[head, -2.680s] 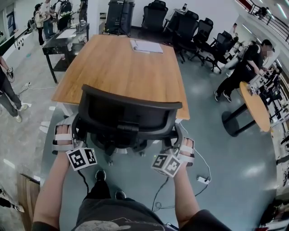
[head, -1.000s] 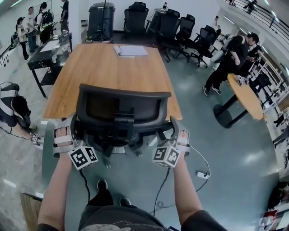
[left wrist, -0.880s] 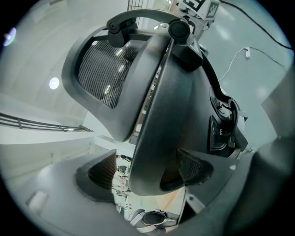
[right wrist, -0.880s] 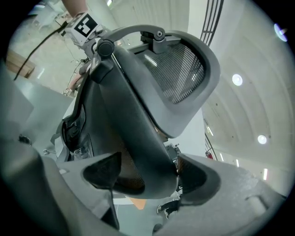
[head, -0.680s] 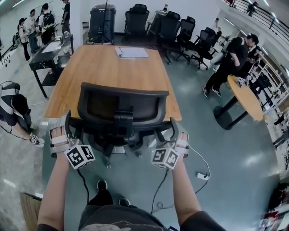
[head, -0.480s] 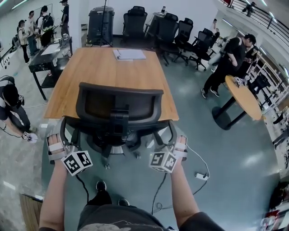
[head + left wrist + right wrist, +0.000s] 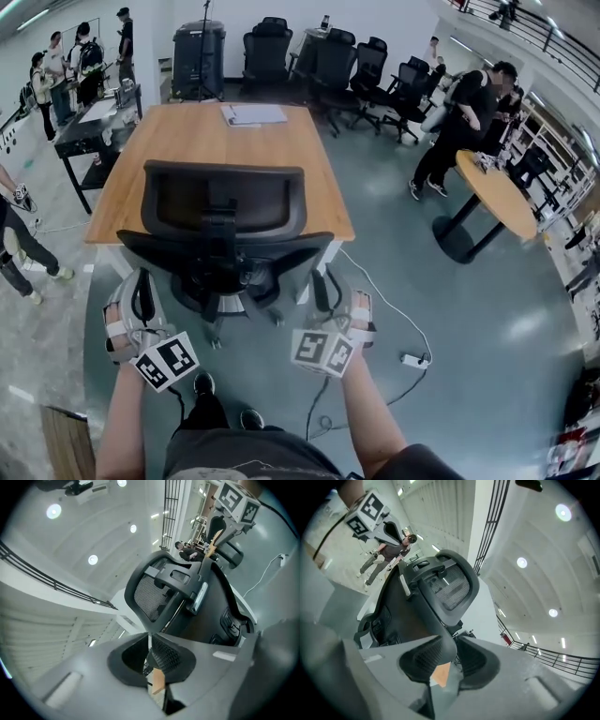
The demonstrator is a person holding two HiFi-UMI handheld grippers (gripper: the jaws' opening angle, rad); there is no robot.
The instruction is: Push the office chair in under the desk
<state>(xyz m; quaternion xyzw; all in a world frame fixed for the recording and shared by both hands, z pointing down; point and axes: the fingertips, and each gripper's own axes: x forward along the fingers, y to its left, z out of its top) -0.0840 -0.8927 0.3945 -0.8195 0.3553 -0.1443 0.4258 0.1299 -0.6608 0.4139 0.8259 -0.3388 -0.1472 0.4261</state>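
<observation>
Standing at the near edge of the long rectangular wooden desk (image 7: pixel 202 141), the black mesh-backed office chair (image 7: pixel 225 202) faced the tabletop. In the head view its backrest overlapped that edge and its seat showed on the person's side. How far it reached under the desk could not be told.

Both tools hung just behind the chair, one at each rear corner of the seat, and neither clearly touched it. The left gripper (image 7: pixel 150 654) was closing. Its ribbed pads were drawn almost together with only a thin slit between them, and nothing sat in that slit; the chair lay off to one side in the left gripper view. The right gripper (image 7: pixel 451 657) was closing too, but a plain gap remained between its pads. A rounded black edge of the chair showed in that gap, close against one pad, with a sliver of light between it and the other pad, so the pads did not clamp it.

A white stack of papers (image 7: pixel 253 114) lay at the far end of the desk. Beyond it stood a row of black office chairs (image 7: pixel 328 56). To the right, a person in dark clothes (image 7: pixel 464 112) bent over a round wooden table (image 7: pixel 502 197). A white power strip (image 7: pixel 412 360) with its cable lay on the grey floor (image 7: pixel 469 319).
</observation>
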